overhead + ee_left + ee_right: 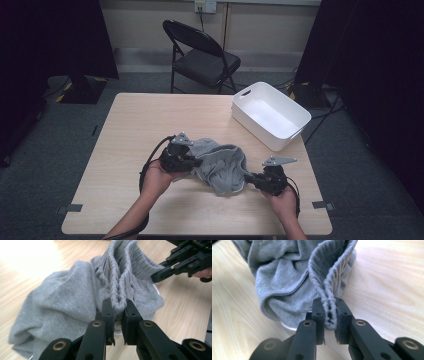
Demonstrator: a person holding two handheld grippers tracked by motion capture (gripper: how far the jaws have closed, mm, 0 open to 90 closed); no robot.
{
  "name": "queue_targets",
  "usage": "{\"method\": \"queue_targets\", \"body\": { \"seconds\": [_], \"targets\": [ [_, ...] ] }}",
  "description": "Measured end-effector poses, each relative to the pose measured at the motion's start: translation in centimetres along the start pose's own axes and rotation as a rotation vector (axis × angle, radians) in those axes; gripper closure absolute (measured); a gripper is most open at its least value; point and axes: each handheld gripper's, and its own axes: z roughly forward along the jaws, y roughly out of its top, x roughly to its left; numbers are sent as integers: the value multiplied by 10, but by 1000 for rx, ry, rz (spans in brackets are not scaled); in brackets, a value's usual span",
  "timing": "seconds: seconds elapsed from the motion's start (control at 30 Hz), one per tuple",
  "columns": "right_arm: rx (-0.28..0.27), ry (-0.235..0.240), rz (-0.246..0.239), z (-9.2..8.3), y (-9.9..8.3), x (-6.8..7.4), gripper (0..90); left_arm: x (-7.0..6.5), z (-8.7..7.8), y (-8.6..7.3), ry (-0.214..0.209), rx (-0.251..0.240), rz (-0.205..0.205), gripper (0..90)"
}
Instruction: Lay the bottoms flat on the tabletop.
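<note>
Between both grippers' fingers (319,312), grey shorts' (220,165) bunched waistband hides.

The garment (220,165) is a light heather grey, with a ribbed waistband (119,282) in the same grey and a thin white edge at its lower hem. Both the left gripper (192,161) and the right gripper (248,178) are black, with small brass-coloured rings at their joints and a grey plate on top. The table (150,120) is pale wood with a fine grain pattern. The bin (270,115) is plain white, the folding chair (200,55) is black, and the floor (55,150) is dark grey
</note>
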Motion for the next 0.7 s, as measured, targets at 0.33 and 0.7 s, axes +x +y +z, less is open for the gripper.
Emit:
{"method": "queue_targets", "body": {
  "seconds": [0.33, 0.7],
  "targets": [
    [-18, 14, -7, -14, 19, 2, 819, 7, -25, 7, 29, -23, 4, 820],
    [-29, 27, -31, -40, 65, 2, 821, 18, -53, 17, 64, -66, -12, 821]
  ]
}}
